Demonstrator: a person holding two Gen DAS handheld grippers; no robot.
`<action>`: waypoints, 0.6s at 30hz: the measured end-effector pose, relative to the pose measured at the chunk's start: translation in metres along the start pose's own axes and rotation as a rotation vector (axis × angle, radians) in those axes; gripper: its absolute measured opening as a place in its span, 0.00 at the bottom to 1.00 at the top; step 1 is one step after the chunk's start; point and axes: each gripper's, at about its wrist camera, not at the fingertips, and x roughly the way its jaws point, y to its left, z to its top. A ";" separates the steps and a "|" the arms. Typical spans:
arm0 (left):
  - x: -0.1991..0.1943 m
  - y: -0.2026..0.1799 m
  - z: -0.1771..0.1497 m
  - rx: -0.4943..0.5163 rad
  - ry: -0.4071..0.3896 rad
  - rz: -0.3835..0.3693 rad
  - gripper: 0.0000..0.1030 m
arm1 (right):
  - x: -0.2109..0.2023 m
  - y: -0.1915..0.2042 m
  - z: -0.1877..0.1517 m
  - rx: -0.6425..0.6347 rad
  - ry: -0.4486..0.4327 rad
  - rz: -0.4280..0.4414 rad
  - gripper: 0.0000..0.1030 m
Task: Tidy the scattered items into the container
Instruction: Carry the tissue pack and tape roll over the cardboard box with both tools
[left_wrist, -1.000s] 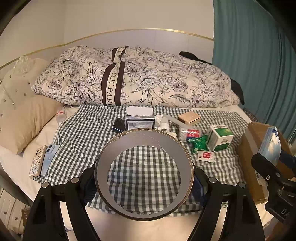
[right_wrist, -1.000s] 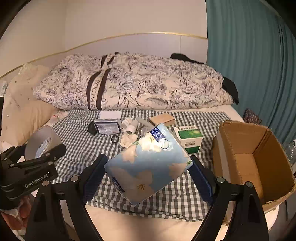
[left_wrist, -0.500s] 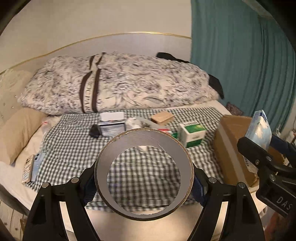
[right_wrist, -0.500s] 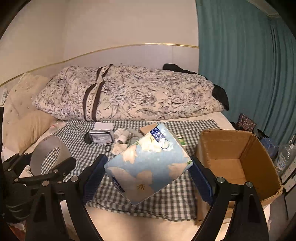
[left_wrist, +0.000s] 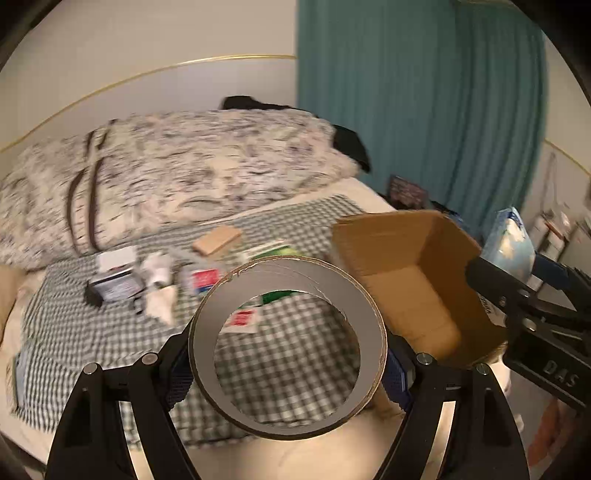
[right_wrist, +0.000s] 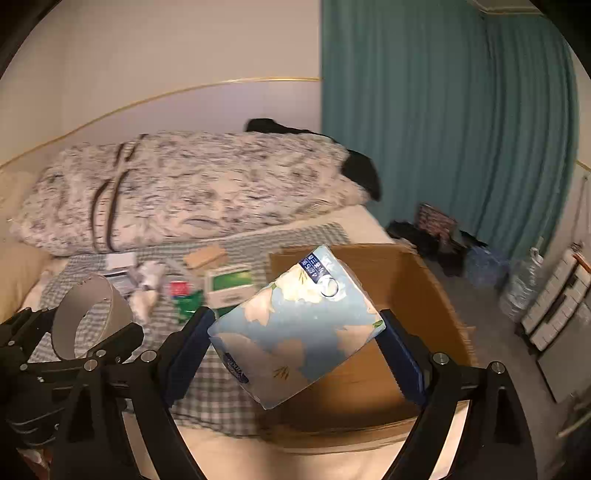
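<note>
My left gripper (left_wrist: 288, 365) is shut on a wide roll of tape (left_wrist: 207, 332), held above the checked cloth just left of the open cardboard box (left_wrist: 410, 291). My right gripper (right_wrist: 295, 343) is shut on a blue floral tissue pack (right_wrist: 295, 332), held over the box's near left corner (right_wrist: 424, 295). The tissue pack shows at the right edge of the left wrist view (left_wrist: 509, 240); the tape shows at the left of the right wrist view (right_wrist: 62, 325). Several small items lie on the cloth: a green box (right_wrist: 229, 284), a tan block (left_wrist: 216, 240), a red packet (left_wrist: 242, 319).
A floral duvet roll (left_wrist: 177, 173) lies behind the checked cloth (left_wrist: 74, 332). A teal curtain (right_wrist: 443, 129) hangs at the right. Bags and water bottles (right_wrist: 517, 284) stand on the floor beyond the box. A white drawer unit (right_wrist: 557, 306) is at far right.
Both grippers have swung right with their loads. The box has come closer to the middle of both views; the tissue pack is now over its corner.
</note>
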 end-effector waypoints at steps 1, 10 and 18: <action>0.003 -0.007 0.003 0.012 0.001 -0.009 0.81 | 0.003 -0.010 0.001 0.010 0.009 -0.019 0.85; 0.030 -0.062 0.024 0.104 0.017 -0.065 0.81 | 0.018 -0.079 -0.001 0.094 0.053 -0.115 0.85; 0.058 -0.091 0.012 0.166 0.059 -0.056 0.81 | 0.040 -0.103 -0.003 0.122 0.100 -0.141 0.85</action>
